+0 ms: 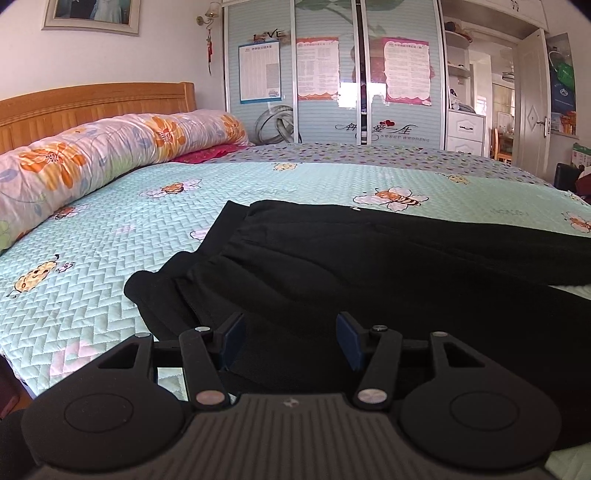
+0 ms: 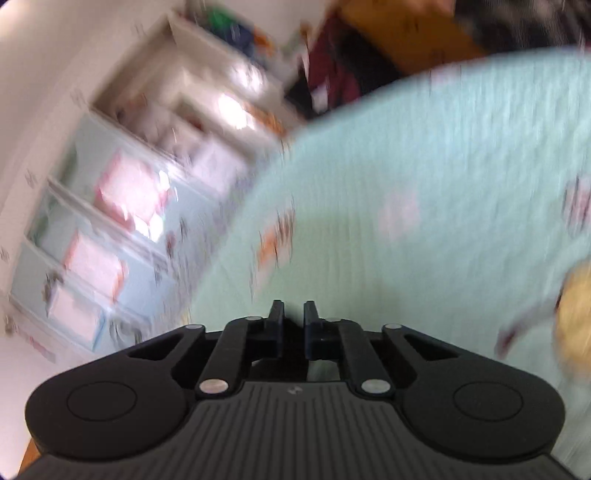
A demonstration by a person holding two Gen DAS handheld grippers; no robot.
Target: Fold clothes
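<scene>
On the mint-green quilted bedspread (image 1: 110,229), black fabric trousers (image 1: 332,258) lie crosswise directly ahead of the spread, empty left gripper (image 1: 291,341); right gripper (image 2: 293,314), pressed together and empty, faces bare bedspread.

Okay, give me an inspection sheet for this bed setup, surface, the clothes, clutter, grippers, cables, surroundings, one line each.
Surface: mint quilted bedspread with bee prints, lying flat.
Job's things: black garment spread on the bedspread, partly layered, near edge by the left gripper.
Clutter: rolled floral quilt along the wooden headboard.
Grippers: left gripper open over the black garment, pads not pressing it; right gripper nearly closed with a narrow gap, nothing between, over bare bedspread, view blurred.
Cables: nothing seen.
Surroundings: sliding wardrobe with posters, framed picture, open door.
</scene>
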